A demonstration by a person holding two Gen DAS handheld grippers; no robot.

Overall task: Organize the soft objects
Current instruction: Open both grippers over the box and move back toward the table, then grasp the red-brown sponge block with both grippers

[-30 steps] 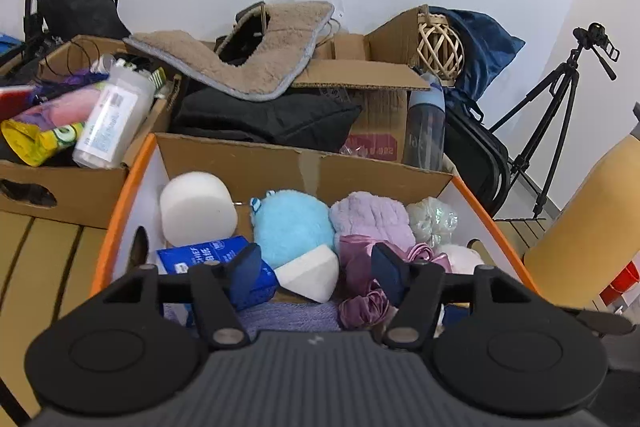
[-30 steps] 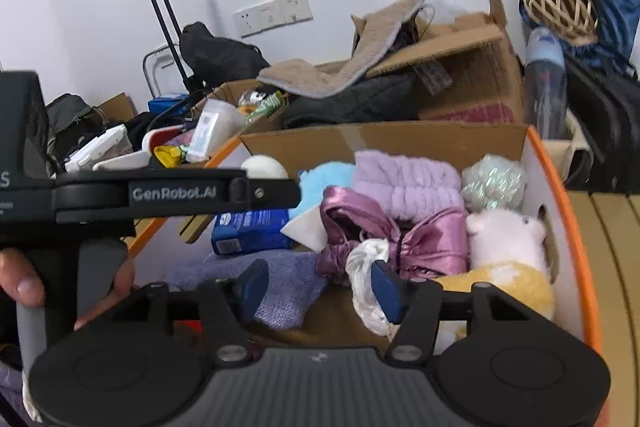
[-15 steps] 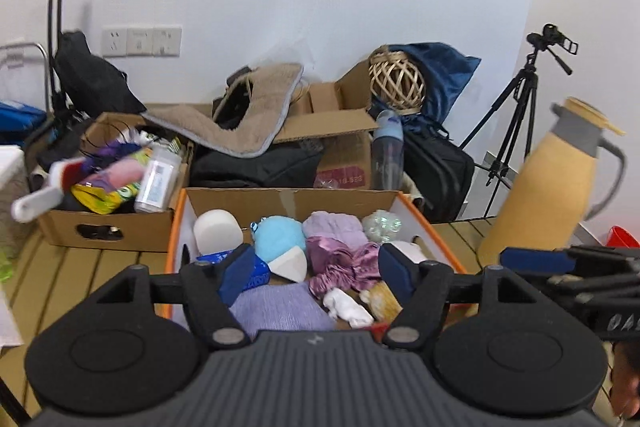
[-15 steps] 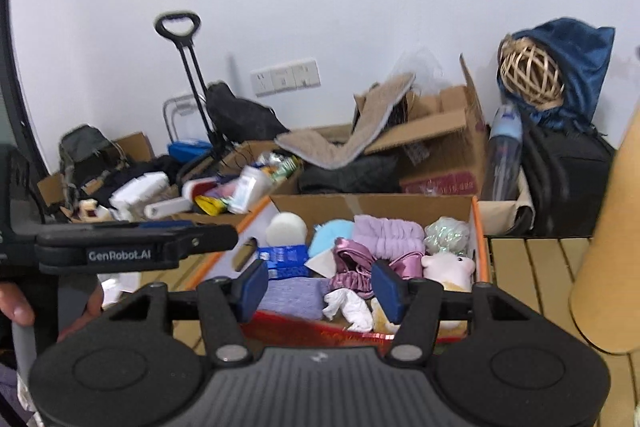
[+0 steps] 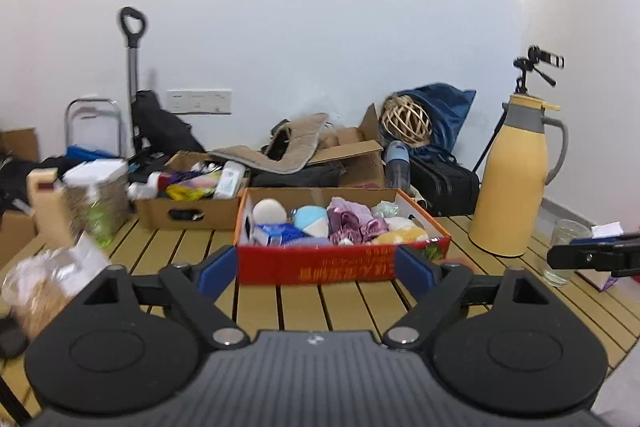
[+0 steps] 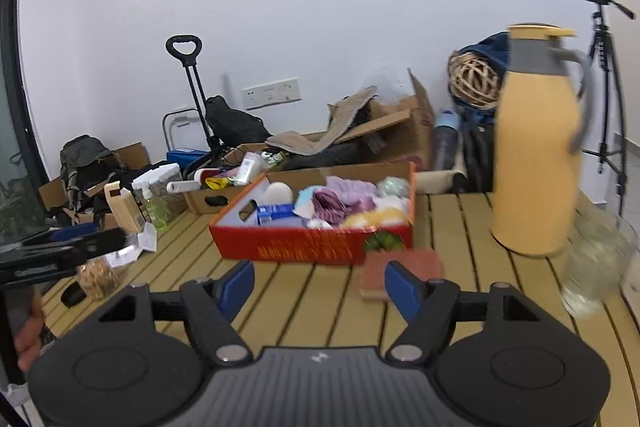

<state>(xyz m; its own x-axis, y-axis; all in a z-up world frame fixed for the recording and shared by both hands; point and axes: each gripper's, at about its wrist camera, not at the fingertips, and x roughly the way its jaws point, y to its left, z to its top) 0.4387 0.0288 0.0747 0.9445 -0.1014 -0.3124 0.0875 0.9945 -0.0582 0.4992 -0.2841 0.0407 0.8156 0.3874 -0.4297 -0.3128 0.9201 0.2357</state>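
Note:
A red cardboard box (image 5: 340,265) stands on the slatted wooden table (image 5: 320,307). It holds several soft things: a white foam puck (image 5: 269,211), a light blue plush (image 5: 310,217), purple satin scrunchies (image 5: 352,225) and a yellow plush (image 5: 398,235). The box also shows in the right wrist view (image 6: 304,247). My left gripper (image 5: 316,269) is open and empty, in front of the box. My right gripper (image 6: 320,287) is open and empty, also short of the box. A reddish sponge (image 6: 400,269) lies on the table by the box's right corner.
A yellow thermos jug (image 5: 516,175) and a glass (image 5: 562,247) stand right of the box. A brown carton of bottles (image 5: 192,203) sits behind left. Spray bottles and a cork jar (image 6: 96,277) crowd the left table edge. Bags and a tripod (image 6: 608,67) stand behind.
Both grippers have pulled back and up from over the box's contents to well in front of it. Both stay open and empty.

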